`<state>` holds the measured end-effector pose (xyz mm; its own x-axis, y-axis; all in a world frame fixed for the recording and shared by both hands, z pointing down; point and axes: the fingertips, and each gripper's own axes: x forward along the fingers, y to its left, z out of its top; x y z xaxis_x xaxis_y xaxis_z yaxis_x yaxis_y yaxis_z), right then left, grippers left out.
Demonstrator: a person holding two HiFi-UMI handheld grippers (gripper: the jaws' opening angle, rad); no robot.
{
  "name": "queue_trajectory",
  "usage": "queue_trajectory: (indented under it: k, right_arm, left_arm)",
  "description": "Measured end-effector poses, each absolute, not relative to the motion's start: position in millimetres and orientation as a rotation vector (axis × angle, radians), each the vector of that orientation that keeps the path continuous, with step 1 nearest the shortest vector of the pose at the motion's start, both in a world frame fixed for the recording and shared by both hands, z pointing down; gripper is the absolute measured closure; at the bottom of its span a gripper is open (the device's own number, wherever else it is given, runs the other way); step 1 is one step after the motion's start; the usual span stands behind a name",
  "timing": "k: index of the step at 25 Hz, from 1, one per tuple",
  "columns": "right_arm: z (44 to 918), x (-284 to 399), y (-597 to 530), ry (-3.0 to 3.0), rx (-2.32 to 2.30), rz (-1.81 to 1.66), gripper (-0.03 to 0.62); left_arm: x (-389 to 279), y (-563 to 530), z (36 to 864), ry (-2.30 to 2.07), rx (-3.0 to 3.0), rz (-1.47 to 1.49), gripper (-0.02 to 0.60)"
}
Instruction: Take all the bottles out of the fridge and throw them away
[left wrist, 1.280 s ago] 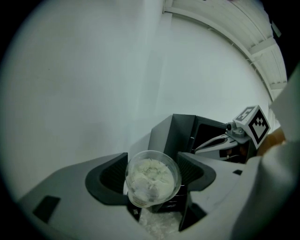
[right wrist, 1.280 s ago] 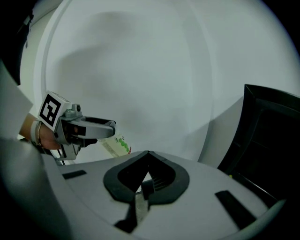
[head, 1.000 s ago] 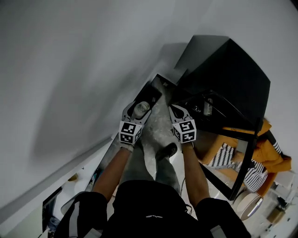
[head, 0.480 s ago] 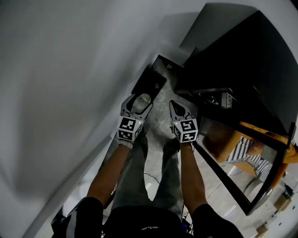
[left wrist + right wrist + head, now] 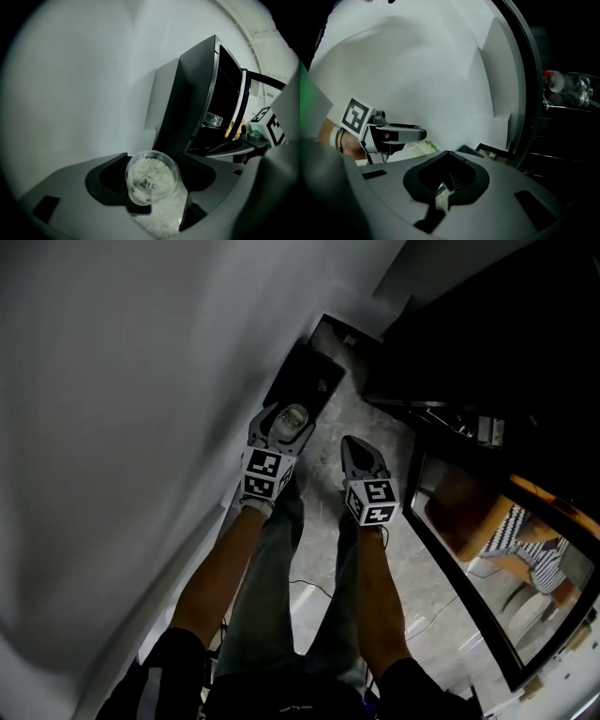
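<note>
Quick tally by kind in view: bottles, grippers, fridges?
Bottles: 2, held bottle in left gripper, shelf bottle in fridge
Grippers: 2, left gripper and right gripper
Fridge: 1
Total: 5

1. Left gripper (image 5: pixel 284 420) and right gripper (image 5: pixel 352 446): both grey, and each cube is checked in black-and-white squares.
2. Bottle (image 5: pixel 152 177): clear, with a pale, frosty look.
3. Fridge (image 5: pixel 197 93): glossy black.
4. Wall (image 5: pixel 141 381): plain whitish grey.
5. Floor (image 5: pixel 412 587): grey marbled stone.
6. Second bottle (image 5: pixel 567 86): clear with a red cap.
7. Striped fabric (image 5: pixel 525 531): black-and-white stripes, with orange beside it.
8. Trousers (image 5: pixel 272 587): dull grey.
</note>
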<state>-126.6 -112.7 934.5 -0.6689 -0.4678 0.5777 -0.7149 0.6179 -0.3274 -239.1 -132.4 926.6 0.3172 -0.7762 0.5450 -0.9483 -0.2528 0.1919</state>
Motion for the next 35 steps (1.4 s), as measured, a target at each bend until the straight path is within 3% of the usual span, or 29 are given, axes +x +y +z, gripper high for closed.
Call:
queue_trajectory:
  k: [16,21,25,27,35]
  right_arm:
    - [923.1,-113.2,-133.7,-2.399,0.948,0.750,0.585]
    - [881.8,-105.3,-137.8,-2.416,0.945,0.723,0.585]
    - [832.3,-90.3,-134.4,-2.434,0.964,0.705,0.585]
    - [803.6,-80.7,-132.6,-2.442,0.980,0.696,0.585]
    - [686.9,-38.5,-121.2,-2.473,1.064,0.663,0.585]
  left_arm:
    - [-232.2,-158.2,929.3,-1.487,2.144,0.577,0.250]
    - [-223.1,-146.9,889.5,-1.481,2.153,0.552,0.352]
    - [-210.0,-137.9,838.5,-1.484,2.182,0.502,0.519]
    - [-197.6,-135.6,808.2,-1.460,2.200,0.452,0.571]
    - [-119.6,-131.1,683.8,-1.304,2.349,0.316,0.574]
